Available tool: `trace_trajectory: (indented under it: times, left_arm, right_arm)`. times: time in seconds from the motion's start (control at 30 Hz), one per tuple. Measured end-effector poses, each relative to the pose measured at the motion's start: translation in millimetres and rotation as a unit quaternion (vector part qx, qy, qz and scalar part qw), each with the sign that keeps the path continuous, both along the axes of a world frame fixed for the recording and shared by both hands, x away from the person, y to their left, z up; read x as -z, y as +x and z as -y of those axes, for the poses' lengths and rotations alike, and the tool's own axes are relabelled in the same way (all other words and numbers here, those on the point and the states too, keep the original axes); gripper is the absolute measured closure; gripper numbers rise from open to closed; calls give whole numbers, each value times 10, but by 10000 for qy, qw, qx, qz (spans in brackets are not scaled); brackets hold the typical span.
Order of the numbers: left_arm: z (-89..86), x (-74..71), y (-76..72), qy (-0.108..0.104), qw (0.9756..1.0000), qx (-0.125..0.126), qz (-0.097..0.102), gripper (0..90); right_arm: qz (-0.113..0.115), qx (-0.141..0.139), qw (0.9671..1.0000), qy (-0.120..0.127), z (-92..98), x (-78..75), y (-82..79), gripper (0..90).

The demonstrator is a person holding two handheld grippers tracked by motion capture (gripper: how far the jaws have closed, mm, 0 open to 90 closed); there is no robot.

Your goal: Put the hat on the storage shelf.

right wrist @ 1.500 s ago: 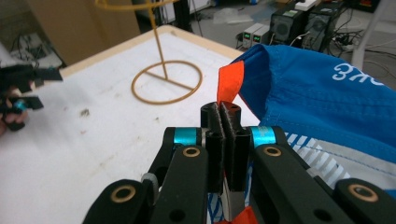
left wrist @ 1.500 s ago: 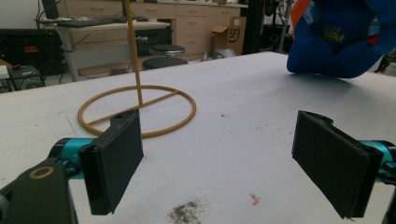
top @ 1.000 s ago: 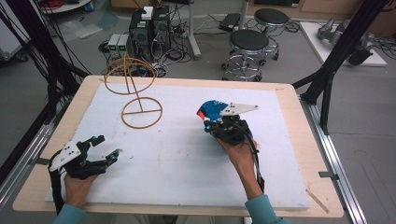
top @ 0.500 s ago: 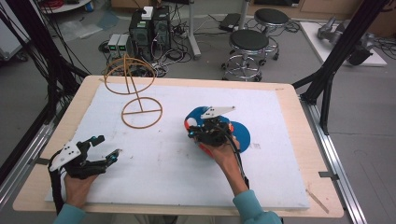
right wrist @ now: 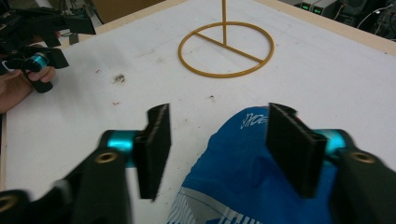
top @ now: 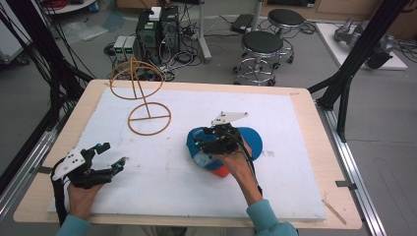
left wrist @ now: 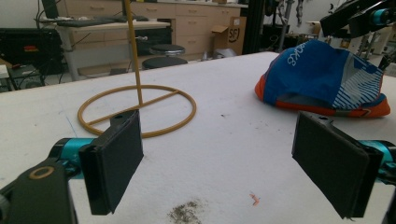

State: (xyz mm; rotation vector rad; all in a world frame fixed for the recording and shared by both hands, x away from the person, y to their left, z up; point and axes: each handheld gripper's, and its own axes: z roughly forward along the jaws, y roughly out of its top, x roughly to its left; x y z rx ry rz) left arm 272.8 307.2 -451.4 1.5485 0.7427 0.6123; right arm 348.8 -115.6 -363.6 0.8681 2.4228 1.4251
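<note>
The right tool [right wrist: 217, 149], its jaws just opening, hovers apart over the blue cap [top: 248, 140] lying on the table [top: 305, 162]; the left tool [left wrist: 217, 154] rests apart, empty.

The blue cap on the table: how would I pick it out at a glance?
Start at the white table top and go to its right half, in front of the person's right hand. The blue cap lies flat there under the right gripper, whose jaws have just opened above it. Its blue cloth and orange edge differ from the bare yellow wire stand.
</note>
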Motion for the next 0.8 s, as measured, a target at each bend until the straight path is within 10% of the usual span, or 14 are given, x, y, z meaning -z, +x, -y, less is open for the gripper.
trace_trajectory:
  times: [0.23, 0.8]
  left_arm:
    - [0, 0, 0, 3, 10000, -1, -1, 166]
    - [4, 0, -4, 15, 10000, 4, 35, 166]
  right_arm:
    - [145, -49, 9997, -166, 48, 23, 19, 111]
    - [318, -190, 9937, -1058, 405, -94, 169, 111]
